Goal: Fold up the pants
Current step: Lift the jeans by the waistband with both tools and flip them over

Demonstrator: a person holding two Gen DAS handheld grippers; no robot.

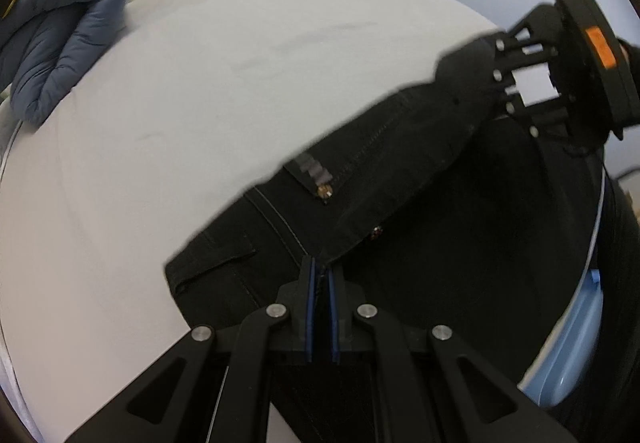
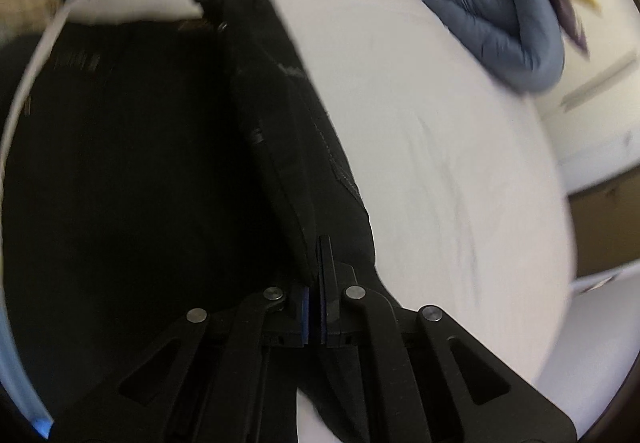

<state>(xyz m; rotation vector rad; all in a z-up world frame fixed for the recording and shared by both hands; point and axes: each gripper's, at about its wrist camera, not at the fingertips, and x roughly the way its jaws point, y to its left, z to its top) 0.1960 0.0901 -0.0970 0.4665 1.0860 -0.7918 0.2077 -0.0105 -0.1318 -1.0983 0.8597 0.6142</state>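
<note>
Black pants [image 1: 360, 163] stretched by waistband over white table [image 1: 200, 83], rest hanging off table edge. Left gripper [image 1: 320, 275] clamped narrow on one waistband end; right gripper [image 2: 318, 247] pinched on other end. Blue padded jacket [image 1: 60, 39] bunched at table's far edge, well apart from pants. Light blue bin [image 1: 568, 343] beside table.

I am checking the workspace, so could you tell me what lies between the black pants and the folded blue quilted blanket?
Only bare white tabletop separates the black denim pants from the folded blue quilted blanket, in both wrist views.
</note>
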